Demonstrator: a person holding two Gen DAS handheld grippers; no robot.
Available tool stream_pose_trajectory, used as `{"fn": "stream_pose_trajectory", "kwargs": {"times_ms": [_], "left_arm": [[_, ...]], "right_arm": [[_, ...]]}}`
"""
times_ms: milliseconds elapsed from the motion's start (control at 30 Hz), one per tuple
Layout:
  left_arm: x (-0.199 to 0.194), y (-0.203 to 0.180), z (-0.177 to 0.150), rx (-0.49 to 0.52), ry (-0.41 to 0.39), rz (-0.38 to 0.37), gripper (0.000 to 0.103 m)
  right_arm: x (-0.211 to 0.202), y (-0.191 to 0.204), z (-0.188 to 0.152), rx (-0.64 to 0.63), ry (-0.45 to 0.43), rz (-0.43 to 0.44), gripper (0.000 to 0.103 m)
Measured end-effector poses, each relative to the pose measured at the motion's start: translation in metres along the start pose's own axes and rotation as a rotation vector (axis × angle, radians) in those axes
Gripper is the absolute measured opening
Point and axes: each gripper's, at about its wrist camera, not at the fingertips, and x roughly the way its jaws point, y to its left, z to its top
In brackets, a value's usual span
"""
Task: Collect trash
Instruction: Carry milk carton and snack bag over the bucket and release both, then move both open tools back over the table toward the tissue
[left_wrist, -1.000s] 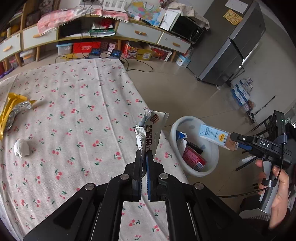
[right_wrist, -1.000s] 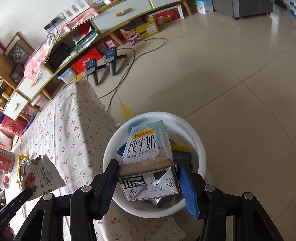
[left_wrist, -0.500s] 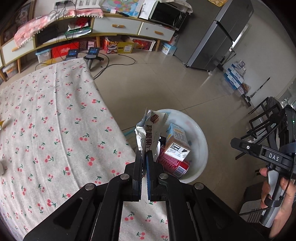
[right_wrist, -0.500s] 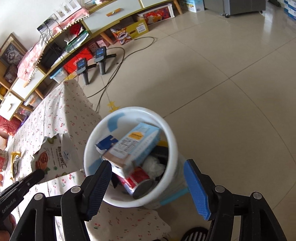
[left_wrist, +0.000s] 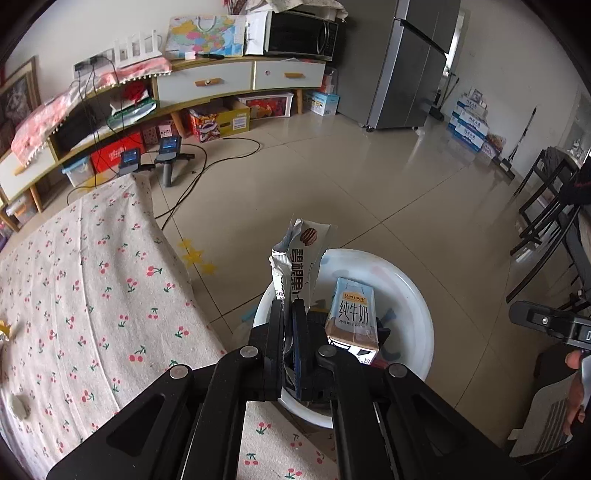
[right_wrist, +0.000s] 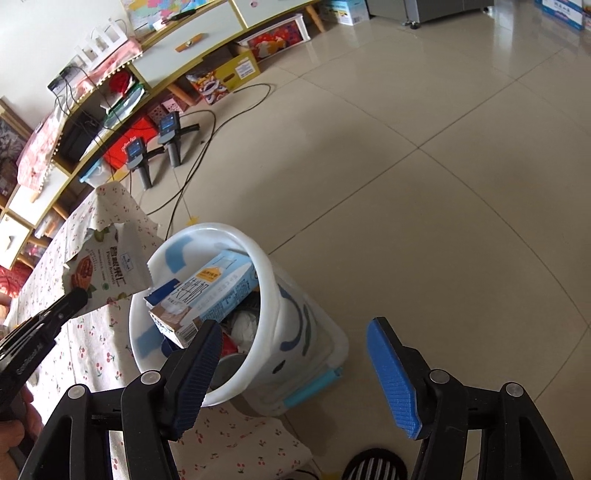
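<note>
Tiled floor, white bin (right_wrist: 266, 273) full; my left gripper (left_wrist: 289, 314) pinches snack wrapper (left_wrist: 299, 258), right gripper (right_wrist: 295, 373) wide open, empty — wrapper could snag on milk carton (left_wrist: 352, 321), slide out.

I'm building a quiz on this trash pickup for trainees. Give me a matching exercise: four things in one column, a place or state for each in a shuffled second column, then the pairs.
Things:
1. milk carton
2. snack wrapper
3. right gripper
4. white bin

Places or states:
a. open and empty
b. standing on the floor beside the table
c. lying in the bin on other trash
d. pinched in the left gripper over the bin

Pairs: 1-c, 2-d, 3-a, 4-b
</note>
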Motion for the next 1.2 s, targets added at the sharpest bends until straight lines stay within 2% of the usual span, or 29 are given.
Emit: {"fn": "stream_pose_trajectory", "kwargs": {"times_ms": [133,200,267,333,400,600,667,733,833,933,1067,1200], "left_arm": [[0.009,-0.003,0.0,0.039,-0.006,-0.011,0.005],[0.015,-0.001,-0.001,0.042,0.022,-0.021,0.005],[0.02,0.004,-0.002,0.018,0.058,-0.034,0.012],[0.018,0.01,-0.005,-0.003,0.057,-0.025,0.045],[0.012,0.015,-0.007,-0.019,0.035,-0.022,0.063],[-0.003,0.032,-0.012,-0.047,0.036,-0.017,0.064],[-0.01,0.039,-0.015,-0.046,0.032,0.003,0.07],[-0.017,0.048,-0.02,-0.046,0.032,0.019,0.082],[-0.026,0.065,-0.029,-0.041,0.055,0.034,0.092],[-0.04,0.084,-0.039,-0.035,0.064,0.06,0.096],[-0.067,0.116,-0.051,-0.069,0.043,0.077,0.097],[-0.093,0.146,-0.065,-0.07,0.038,0.126,0.098]], "right_arm": [[-0.003,0.002,0.001,0.003,-0.007,0.009,0.07],[-0.002,0.004,0.003,-0.002,-0.005,0.011,0.07],[-0.001,0.005,0.003,-0.005,-0.003,0.012,0.07],[-0.001,0.007,0.003,-0.007,-0.002,0.013,0.07],[-0.001,0.008,0.003,-0.007,-0.004,0.012,0.07],[-0.002,0.015,0.004,-0.013,-0.007,0.012,0.07],[-0.002,0.021,0.004,-0.024,-0.011,0.01,0.07],[-0.002,0.029,0.005,-0.041,-0.017,0.004,0.07],[-0.004,0.041,0.005,-0.074,-0.016,0.015,0.07],[-0.005,0.056,0.001,-0.108,-0.009,0.037,0.071],[-0.007,0.079,-0.007,-0.151,0.001,0.055,0.072],[-0.011,0.11,-0.018,-0.205,-0.003,0.081,0.074]]}}
